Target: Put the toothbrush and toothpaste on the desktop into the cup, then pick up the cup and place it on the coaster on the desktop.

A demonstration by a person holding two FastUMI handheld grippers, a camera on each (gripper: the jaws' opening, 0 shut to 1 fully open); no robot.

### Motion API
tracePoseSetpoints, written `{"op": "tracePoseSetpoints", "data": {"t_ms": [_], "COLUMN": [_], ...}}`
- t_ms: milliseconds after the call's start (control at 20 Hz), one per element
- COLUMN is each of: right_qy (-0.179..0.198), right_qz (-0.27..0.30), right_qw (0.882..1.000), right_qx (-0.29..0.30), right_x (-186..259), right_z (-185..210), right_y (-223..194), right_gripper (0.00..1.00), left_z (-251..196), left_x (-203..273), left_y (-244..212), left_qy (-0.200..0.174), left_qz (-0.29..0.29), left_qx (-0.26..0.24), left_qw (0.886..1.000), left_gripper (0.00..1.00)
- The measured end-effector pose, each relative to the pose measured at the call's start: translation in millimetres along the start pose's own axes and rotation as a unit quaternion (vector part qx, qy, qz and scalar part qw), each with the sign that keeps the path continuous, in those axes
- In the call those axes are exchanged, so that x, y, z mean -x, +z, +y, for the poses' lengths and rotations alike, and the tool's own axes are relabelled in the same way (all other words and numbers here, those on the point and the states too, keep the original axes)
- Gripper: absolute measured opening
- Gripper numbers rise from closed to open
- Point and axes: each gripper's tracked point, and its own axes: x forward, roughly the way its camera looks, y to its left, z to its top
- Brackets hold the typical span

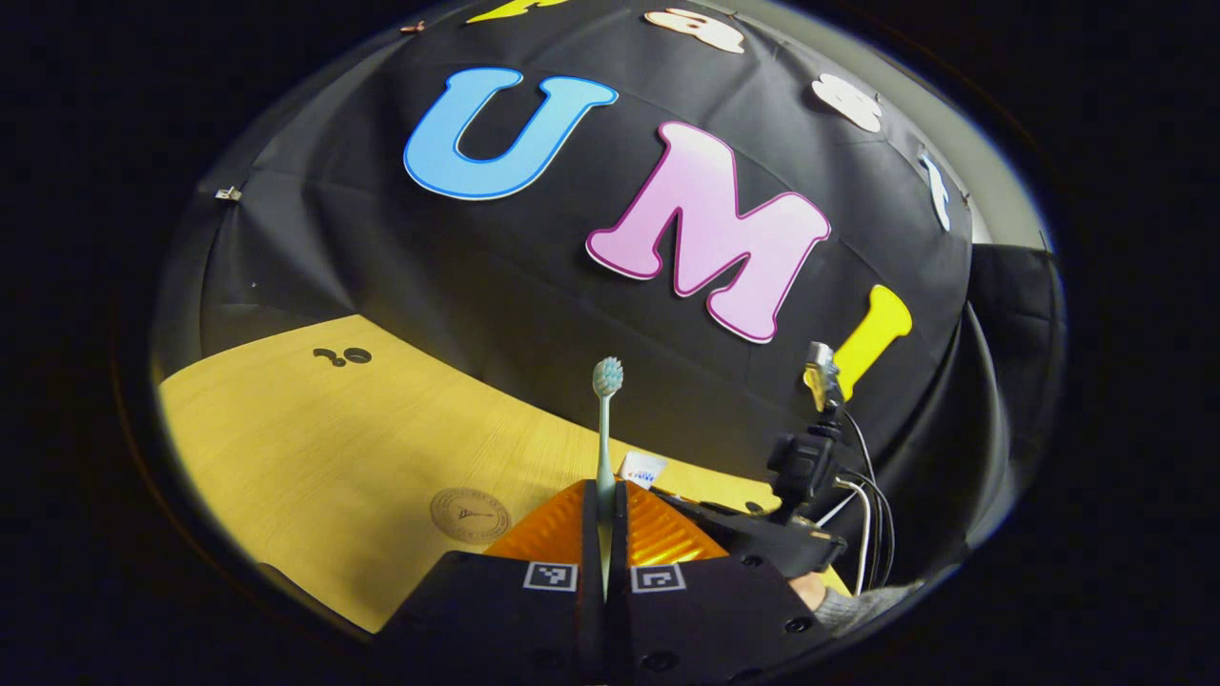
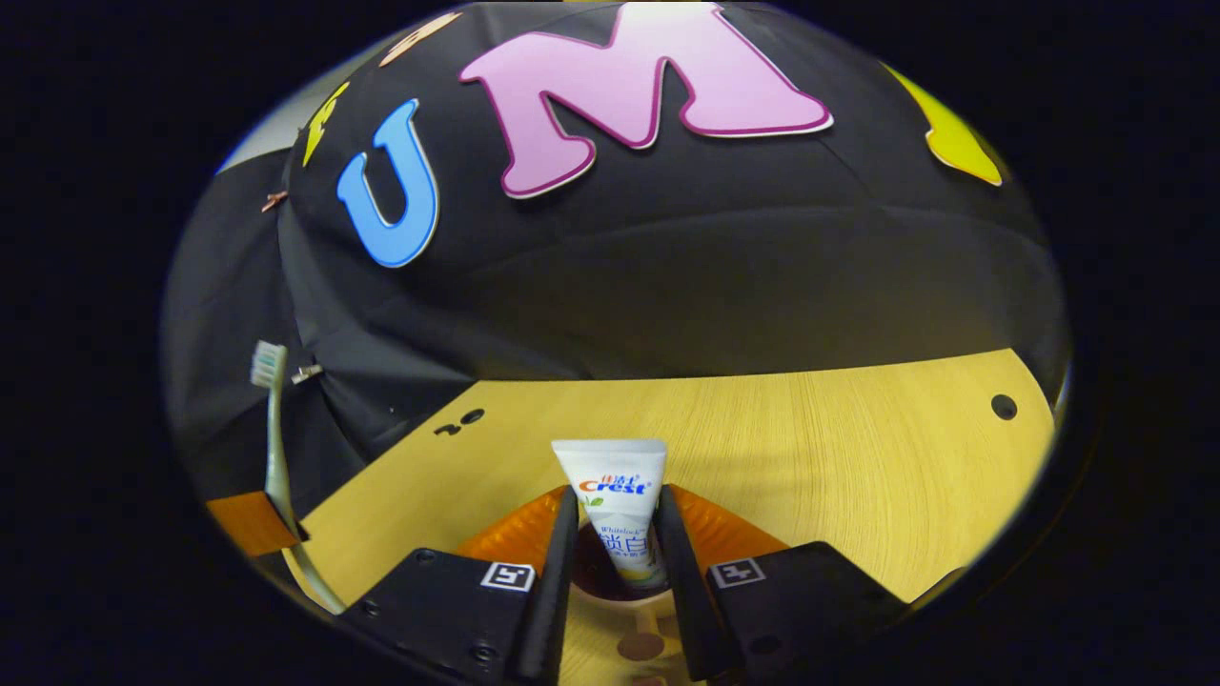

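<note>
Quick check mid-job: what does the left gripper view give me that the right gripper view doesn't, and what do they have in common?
Left gripper view: the round coaster lying flat on the desk, and the left hand-held gripper shut on the toothbrush handle, bristles pointing up.

Right gripper view: the right hand-held gripper shut on the toothpaste, held upright above a dark round opening that may be the cup; I cannot tell for sure.

Both: the toothbrush, the wooden desk, and a corner of the toothpaste tube.
</note>
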Motion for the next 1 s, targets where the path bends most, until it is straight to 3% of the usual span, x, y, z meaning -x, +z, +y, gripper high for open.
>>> {"op": "tracePoseSetpoints", "data": {"t_ms": [250,600,1000], "right_qy": [-0.012,-0.029,-0.022], "right_qz": [-0.004,-0.018,-0.01], "right_qw": [0.998,0.997,0.997], "right_qx": [-0.057,-0.073,-0.074], "right_x": [32,68,83], "right_z": [-27,-65,-78], "right_y": [22,32,21], "right_gripper": [0.63,0.63,0.64], "left_z": [-15,-15,-11], "left_x": [-42,-100,-134], "left_y": [15,-9,-14], "left_qy": [0.007,0.044,0.062], "left_qz": [-0.045,-0.066,-0.111], "left_qx": [0.031,0.036,-0.013], "left_qw": [0.998,0.996,0.992], "left_gripper": [0.06,0.06,0.06]}}
